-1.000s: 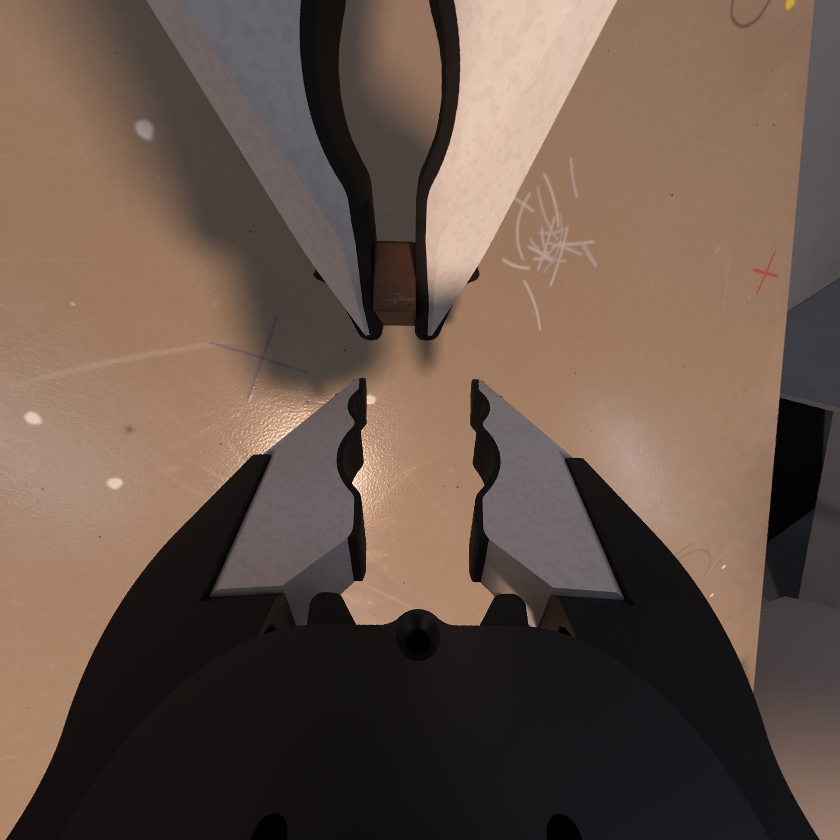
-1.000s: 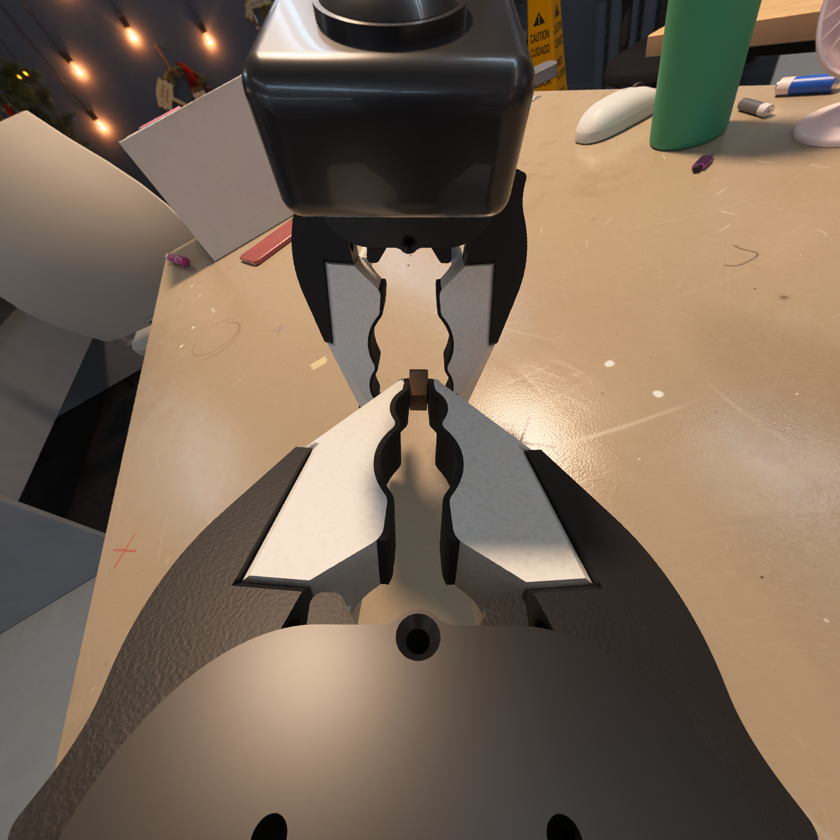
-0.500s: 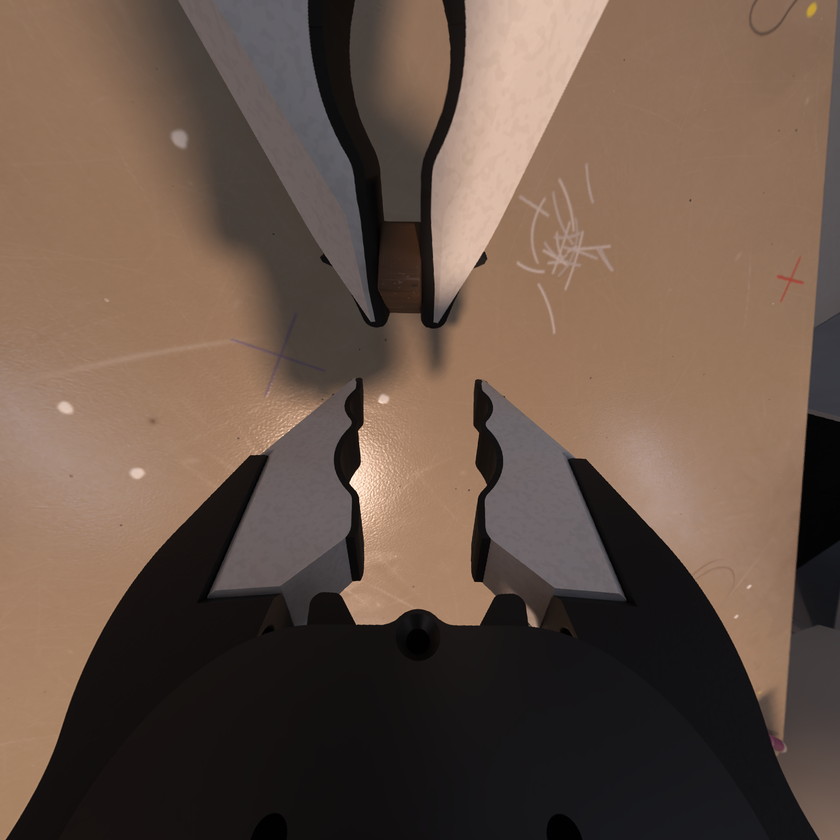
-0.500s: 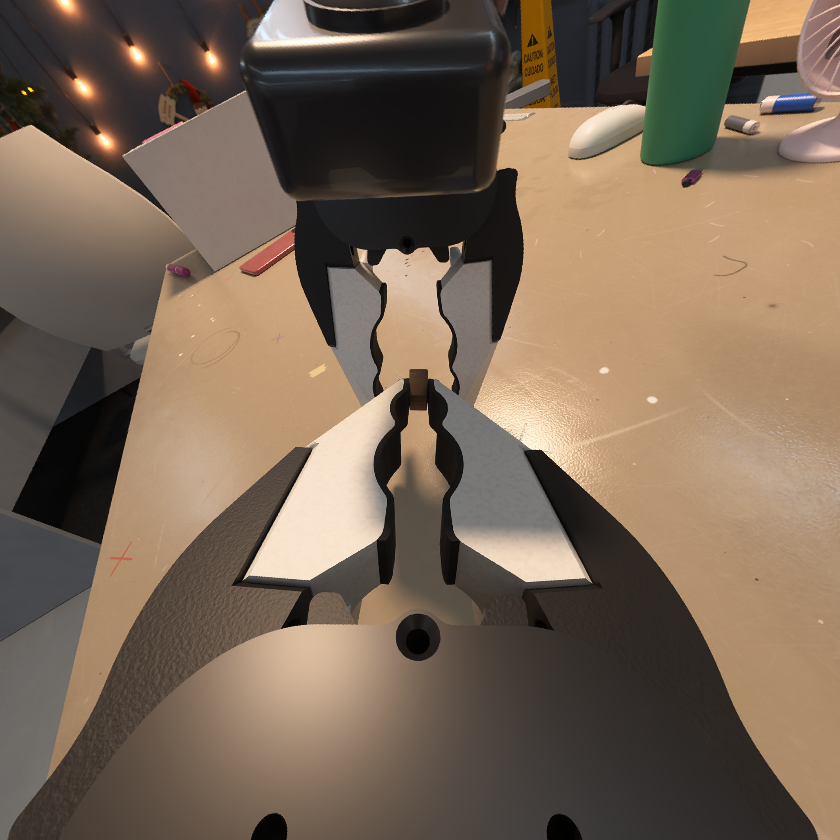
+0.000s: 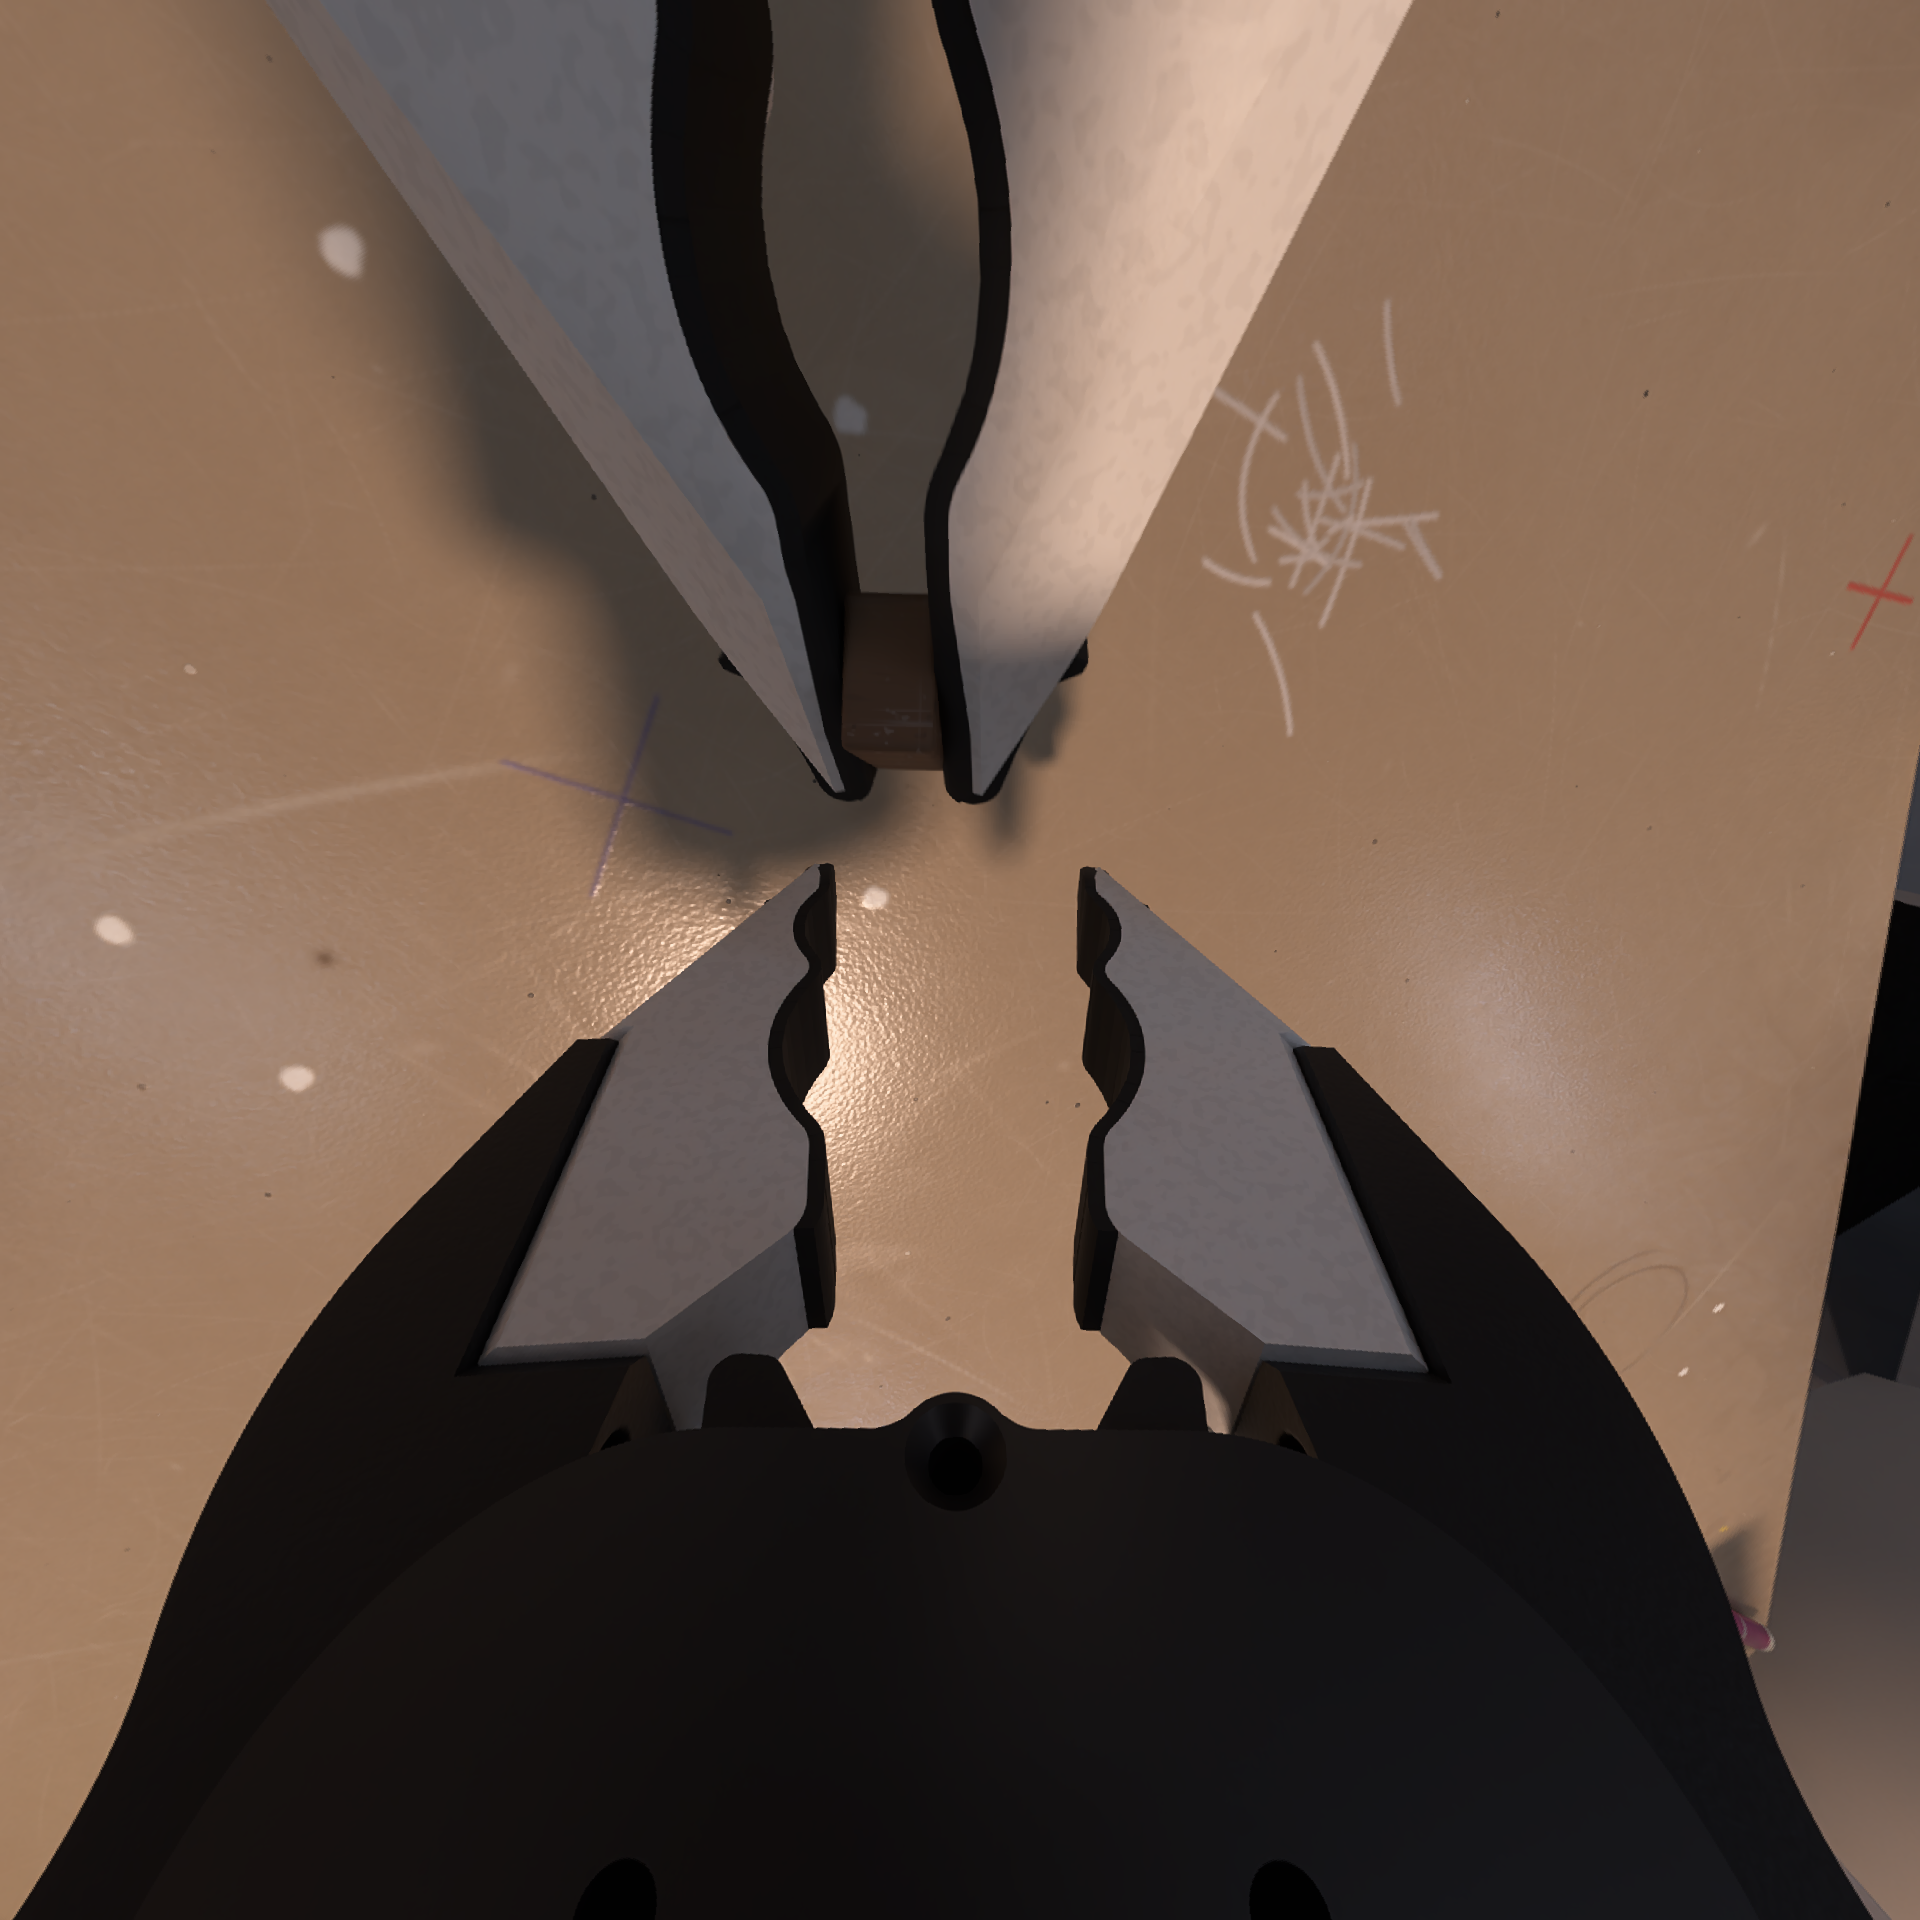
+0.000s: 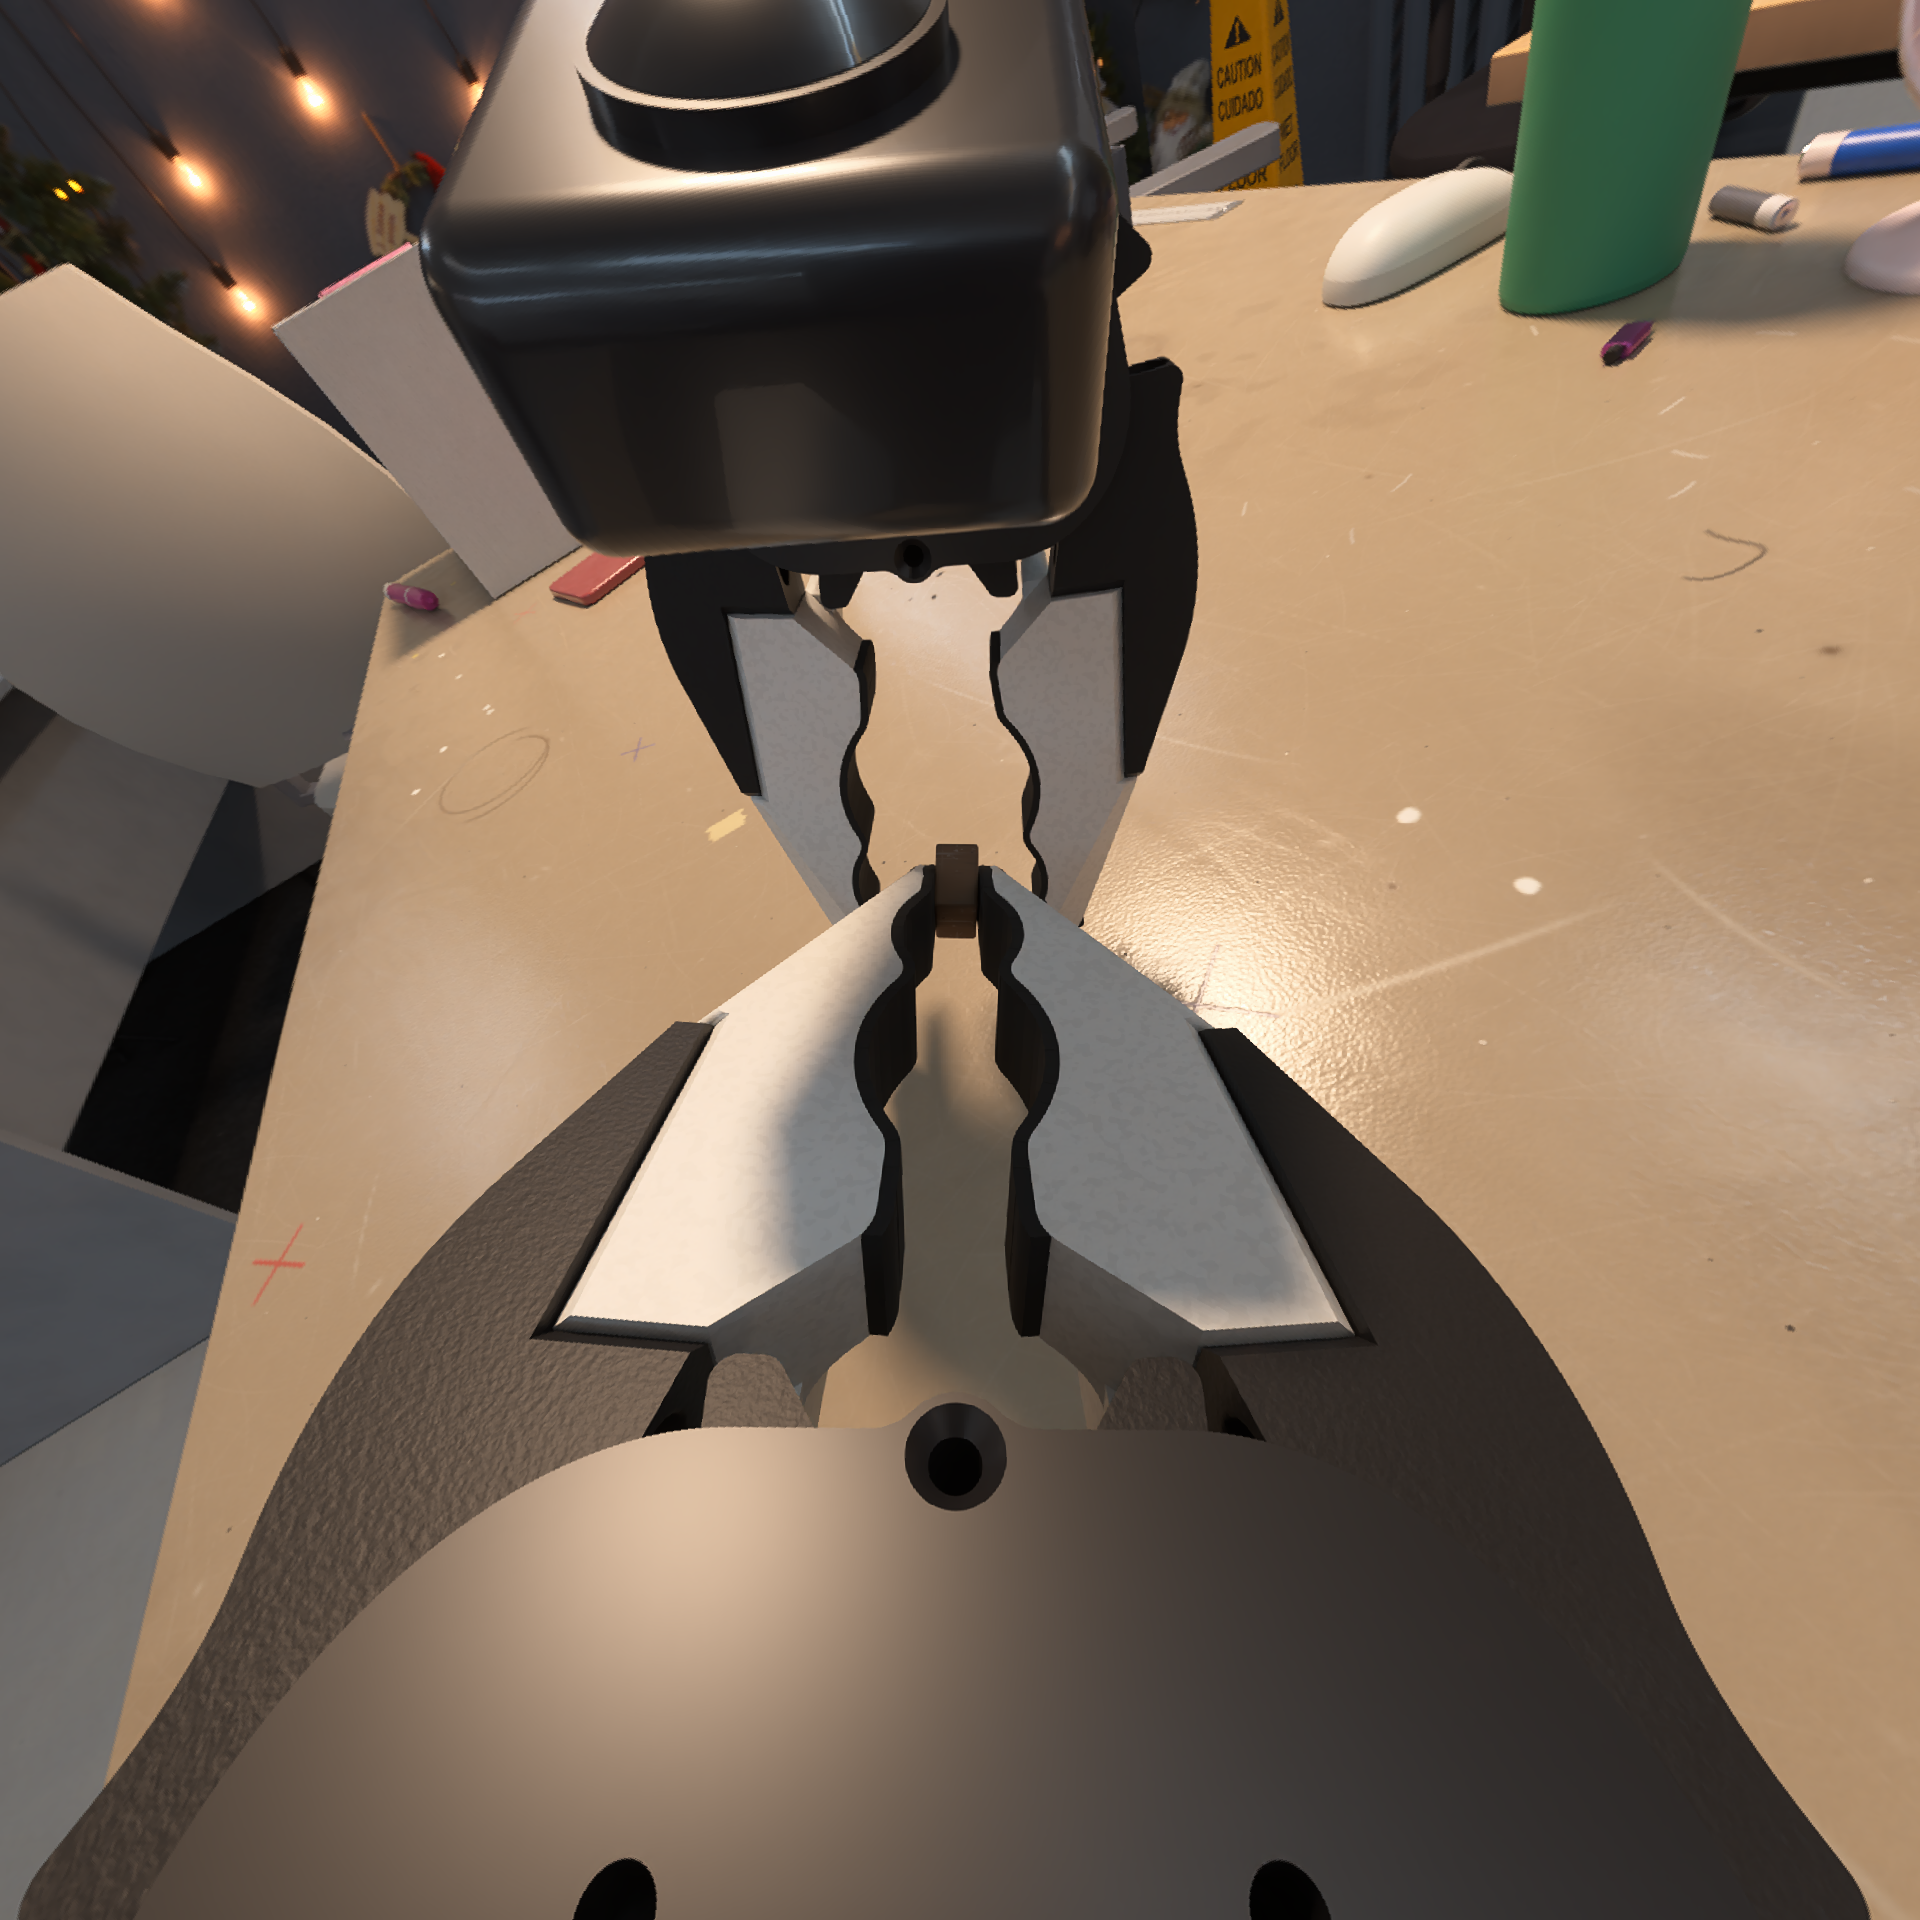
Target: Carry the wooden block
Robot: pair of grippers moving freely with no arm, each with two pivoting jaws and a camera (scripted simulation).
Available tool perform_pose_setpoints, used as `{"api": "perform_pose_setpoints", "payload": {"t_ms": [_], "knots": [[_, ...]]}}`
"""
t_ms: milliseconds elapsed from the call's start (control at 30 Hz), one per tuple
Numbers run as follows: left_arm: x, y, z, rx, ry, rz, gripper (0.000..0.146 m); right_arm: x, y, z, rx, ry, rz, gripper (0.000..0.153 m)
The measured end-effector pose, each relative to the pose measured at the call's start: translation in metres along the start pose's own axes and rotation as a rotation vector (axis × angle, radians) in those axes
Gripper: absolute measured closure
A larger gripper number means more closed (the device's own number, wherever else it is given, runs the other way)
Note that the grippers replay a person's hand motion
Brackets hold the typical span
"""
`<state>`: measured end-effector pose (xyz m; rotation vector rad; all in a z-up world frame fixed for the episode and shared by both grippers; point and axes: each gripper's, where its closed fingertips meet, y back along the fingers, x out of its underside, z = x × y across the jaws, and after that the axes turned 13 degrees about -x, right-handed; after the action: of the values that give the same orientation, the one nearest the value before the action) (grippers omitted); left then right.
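Note:
A small brown wooden block (image 6: pixel 955 890) is clamped between the fingertips of my right gripper (image 6: pixel 955 883), held above the tan table (image 6: pixel 1455 987). In the left wrist view the block (image 5: pixel 891 686) shows between the right gripper's fingers (image 5: pixel 1039 520), which come in from the top. My left gripper (image 5: pixel 956 883) is open and empty, its tips just short of the block and facing the right gripper head-on. In the right wrist view the left gripper (image 6: pixel 951 862) hangs over the block, its fingers on either side behind it.
A green cylinder (image 6: pixel 1621 156), a white mouse (image 6: pixel 1413 234) and small markers (image 6: pixel 1626 340) sit at the far right. White boards (image 6: pixel 187 520) and a red eraser (image 6: pixel 592 577) lie at the left edge. The table edge (image 5: pixel 1829 935) runs along the right in the left wrist view.
Both grippers have shifted together over the table with the block still held. The left gripper's body looms larger in the right wrist view. The table marks slid right in the left view.

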<state>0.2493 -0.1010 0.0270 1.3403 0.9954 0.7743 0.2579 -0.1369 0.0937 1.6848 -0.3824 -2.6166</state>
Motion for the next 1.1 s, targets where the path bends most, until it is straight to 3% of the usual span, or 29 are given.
{"api": "perform_pose_setpoints", "payload": {"t_ms": [300, 700, 1100], "knots": [[-0.001, -0.001, 0.000, -0.004, -0.003, 0.001, 0.099, 0.001, -0.001, 0.001, -0.013, -0.015, 0.004, 0.146], [-0.007, 0.003, 0.015, -0.161, -0.052, -0.068, 0.093, -0.005, 0.004, -0.003, 0.007, -0.020, -0.035, 0.146], [-0.006, 0.006, 0.022, -0.228, 0.003, -0.060, 0.089, -0.008, 0.008, -0.006, 0.011, -0.030, -0.058, 0.146]]}}
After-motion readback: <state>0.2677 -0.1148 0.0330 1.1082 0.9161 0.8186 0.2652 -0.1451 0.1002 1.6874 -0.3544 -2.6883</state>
